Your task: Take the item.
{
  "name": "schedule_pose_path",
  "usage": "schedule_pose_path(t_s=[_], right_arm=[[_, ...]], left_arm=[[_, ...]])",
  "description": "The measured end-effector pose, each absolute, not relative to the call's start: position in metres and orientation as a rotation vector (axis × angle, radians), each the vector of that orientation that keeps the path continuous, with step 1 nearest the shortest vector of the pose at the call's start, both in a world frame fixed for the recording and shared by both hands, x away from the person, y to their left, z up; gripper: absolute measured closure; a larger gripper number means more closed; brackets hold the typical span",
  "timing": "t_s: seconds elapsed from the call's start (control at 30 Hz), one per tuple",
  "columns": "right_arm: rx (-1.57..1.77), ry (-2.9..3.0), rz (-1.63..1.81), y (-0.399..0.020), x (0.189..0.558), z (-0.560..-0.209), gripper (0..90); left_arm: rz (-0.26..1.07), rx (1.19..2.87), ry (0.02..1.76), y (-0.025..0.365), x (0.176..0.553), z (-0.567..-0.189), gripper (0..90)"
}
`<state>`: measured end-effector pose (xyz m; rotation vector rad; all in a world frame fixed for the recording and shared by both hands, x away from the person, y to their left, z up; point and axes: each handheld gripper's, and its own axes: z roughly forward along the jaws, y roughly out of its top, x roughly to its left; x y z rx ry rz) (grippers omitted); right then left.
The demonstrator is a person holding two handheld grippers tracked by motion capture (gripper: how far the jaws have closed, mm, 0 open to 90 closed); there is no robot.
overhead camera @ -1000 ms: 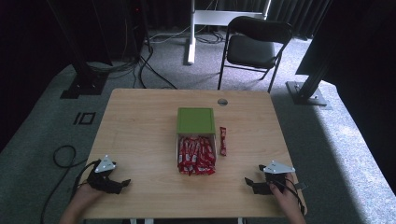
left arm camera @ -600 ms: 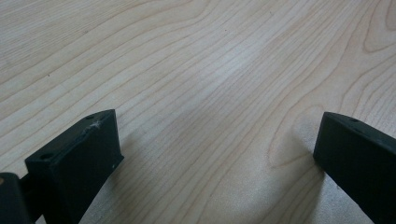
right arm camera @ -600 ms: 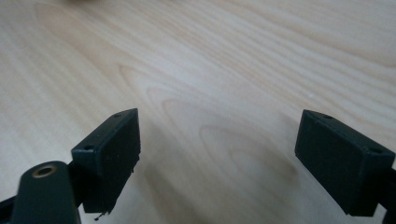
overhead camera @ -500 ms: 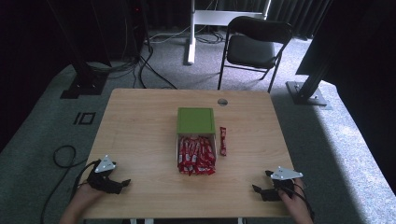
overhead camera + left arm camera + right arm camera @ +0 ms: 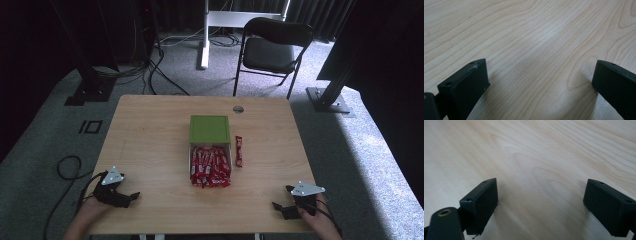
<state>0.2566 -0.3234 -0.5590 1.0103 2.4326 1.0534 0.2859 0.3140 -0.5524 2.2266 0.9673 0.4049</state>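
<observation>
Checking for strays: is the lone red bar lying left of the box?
No, the red bar lies on the table right of the box.

Each hand-held gripper (image 5: 129,196) (image 5: 281,200): blk blocky jaws w/ screw holes, grey triangular top plate, blk trailing cable.

The wooden table (image 5: 150,145) carries a green box (image 5: 210,129), red packets (image 5: 210,167), one stray (image 5: 238,151).

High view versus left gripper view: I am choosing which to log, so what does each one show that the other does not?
The high view alone has the green box, the red wrappers, the lone red bar, the right tool and a chair. The left gripper view alone gives fine wood grain between wide-apart jaws. Both share the left tool and the table.
</observation>
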Motion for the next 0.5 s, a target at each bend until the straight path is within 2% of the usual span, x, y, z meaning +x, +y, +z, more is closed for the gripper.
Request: schedule_pose_path(t_s=[0.5], right_arm=[[0.983,2.455,1.062,-0.3223,0.2551,-0.5589,12.3]], left_arm=[[0.405,2.227,0.967,0.3140,0.2859,-0.5524,1.5]])
